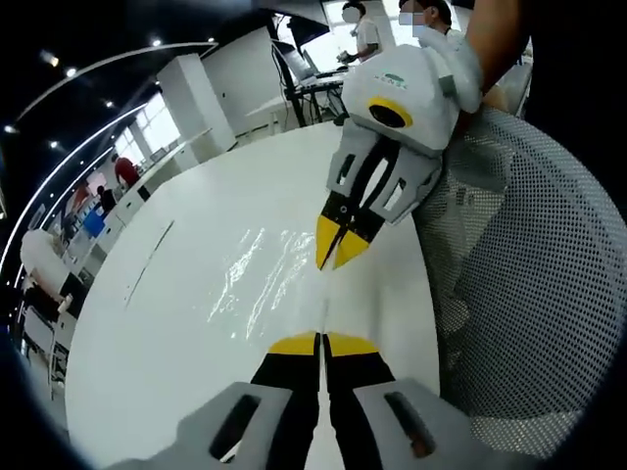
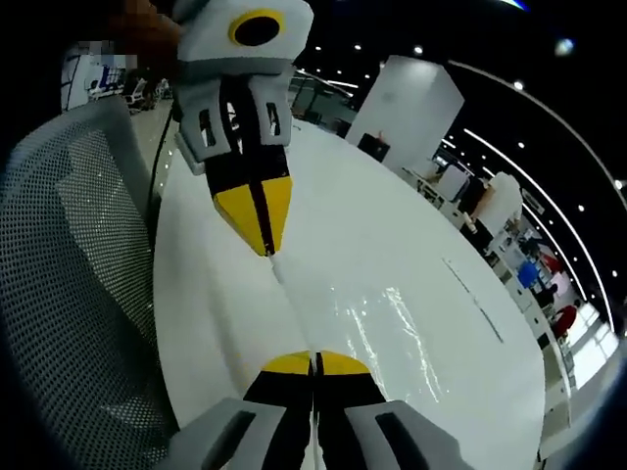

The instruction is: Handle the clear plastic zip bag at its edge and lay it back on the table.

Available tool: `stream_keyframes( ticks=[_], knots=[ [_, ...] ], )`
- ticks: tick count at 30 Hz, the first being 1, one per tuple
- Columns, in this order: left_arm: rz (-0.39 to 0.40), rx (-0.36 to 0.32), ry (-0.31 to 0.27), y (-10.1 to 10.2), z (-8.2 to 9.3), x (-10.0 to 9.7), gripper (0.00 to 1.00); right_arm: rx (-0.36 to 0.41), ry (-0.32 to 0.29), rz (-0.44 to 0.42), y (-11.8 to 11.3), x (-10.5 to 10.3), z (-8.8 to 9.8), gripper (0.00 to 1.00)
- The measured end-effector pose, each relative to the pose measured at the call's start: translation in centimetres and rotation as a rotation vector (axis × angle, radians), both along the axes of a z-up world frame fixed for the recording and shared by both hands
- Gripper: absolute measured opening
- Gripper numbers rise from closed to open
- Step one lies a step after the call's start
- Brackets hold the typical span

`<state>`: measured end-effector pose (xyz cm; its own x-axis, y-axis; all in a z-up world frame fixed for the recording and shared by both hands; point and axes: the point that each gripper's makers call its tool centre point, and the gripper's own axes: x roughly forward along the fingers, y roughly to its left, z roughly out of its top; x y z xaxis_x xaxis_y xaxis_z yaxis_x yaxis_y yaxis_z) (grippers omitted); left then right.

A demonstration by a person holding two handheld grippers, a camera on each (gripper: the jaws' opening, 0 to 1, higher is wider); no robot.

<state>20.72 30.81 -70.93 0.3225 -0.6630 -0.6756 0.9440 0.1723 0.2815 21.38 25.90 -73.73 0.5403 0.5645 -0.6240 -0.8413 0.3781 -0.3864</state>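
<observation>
The clear plastic zip bag (image 1: 257, 279) spreads over the white table (image 1: 147, 333) and shows mostly as glossy wrinkles. One edge of it runs as a thin taut line between the two grippers. My left gripper (image 1: 321, 343) is shut on the near end of that edge. My right gripper (image 1: 335, 257) comes in from the upper right and is shut on the far end. In the right gripper view, my right gripper (image 2: 315, 360) pinches the edge at the bottom, my left gripper (image 2: 265, 245) holds it from above, and the bag (image 2: 392, 328) shimmers to the right.
A grey mesh office chair (image 1: 529, 294) stands right against the table's edge, seen also as the chair (image 2: 69, 274) on the left. Desks, monitors and several people stand in the background beyond the round table (image 2: 441, 411).
</observation>
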Motion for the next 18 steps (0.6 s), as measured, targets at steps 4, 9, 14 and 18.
stream_keyframes(
  ticks=[4, 9, 14, 18],
  knots=[
    [-0.039, 0.013, -0.024, -0.1, -0.1, 0.1, 0.12, 0.000, -0.005, 0.016, 0.2, -0.1, 0.0, 0.00],
    [-0.088, 0.054, -0.065, -0.5, -0.6, 0.6, 0.18, 0.000, -0.021, 0.027, 0.4, -0.1, 0.2, 0.00],
    [-0.132, 0.098, -0.093, -0.7, -1.3, 1.0, 0.16, -0.003, -0.033, 0.041, 0.5, -0.2, 0.3, 0.00],
    [-0.157, 0.109, -0.100, -1.0, -1.4, 1.1, 0.09, -0.010, -0.041, 0.048, 0.5, -0.3, 0.4, 0.00]
  ],
)
